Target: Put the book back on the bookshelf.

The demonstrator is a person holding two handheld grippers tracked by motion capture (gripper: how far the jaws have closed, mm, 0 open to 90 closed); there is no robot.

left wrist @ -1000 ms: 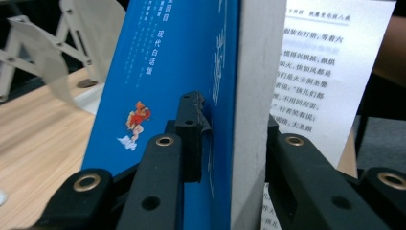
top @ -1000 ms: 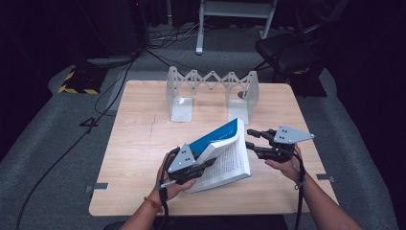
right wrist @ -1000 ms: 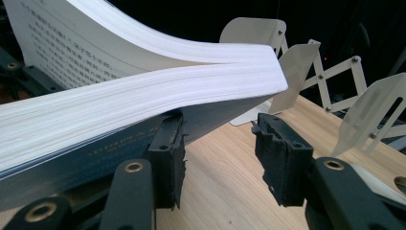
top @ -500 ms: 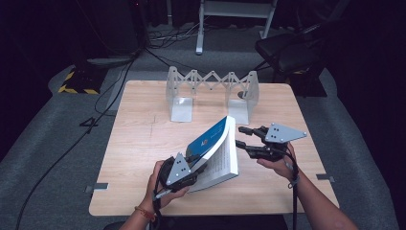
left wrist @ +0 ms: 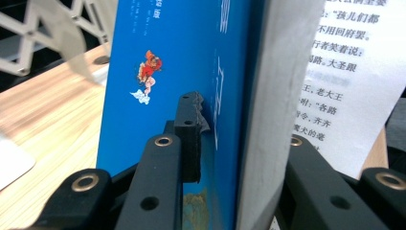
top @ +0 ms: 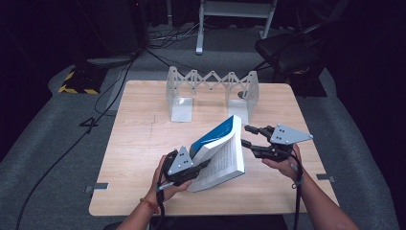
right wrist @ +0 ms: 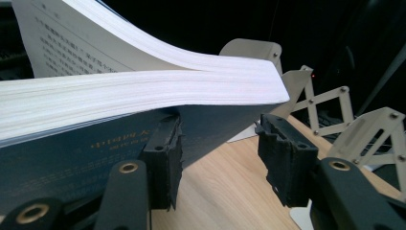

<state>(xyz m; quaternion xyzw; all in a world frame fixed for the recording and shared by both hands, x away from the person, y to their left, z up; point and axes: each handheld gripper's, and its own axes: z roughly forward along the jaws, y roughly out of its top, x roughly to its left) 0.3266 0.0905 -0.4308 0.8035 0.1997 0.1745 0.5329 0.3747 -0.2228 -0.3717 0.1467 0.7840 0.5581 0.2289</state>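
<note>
L tool (top: 203, 165) clenched on book (top: 222, 155); R tool (top: 248, 136) released, just beside pages.

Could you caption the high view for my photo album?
Left gripper clamps a blue book above the table; right gripper waits open beside it.

This looks like a lab or recording studio set up for filming, not a home. A bare wooden table (top: 143, 143) stands on grey carpet (top: 52, 143) amid black, unlit surroundings. Cables (top: 115, 91) trail across the floor, a yellow-and-black striped block (top: 76, 84) lies beyond the table's far left corner, and a metal stand (top: 234, 19) rises behind.
</note>
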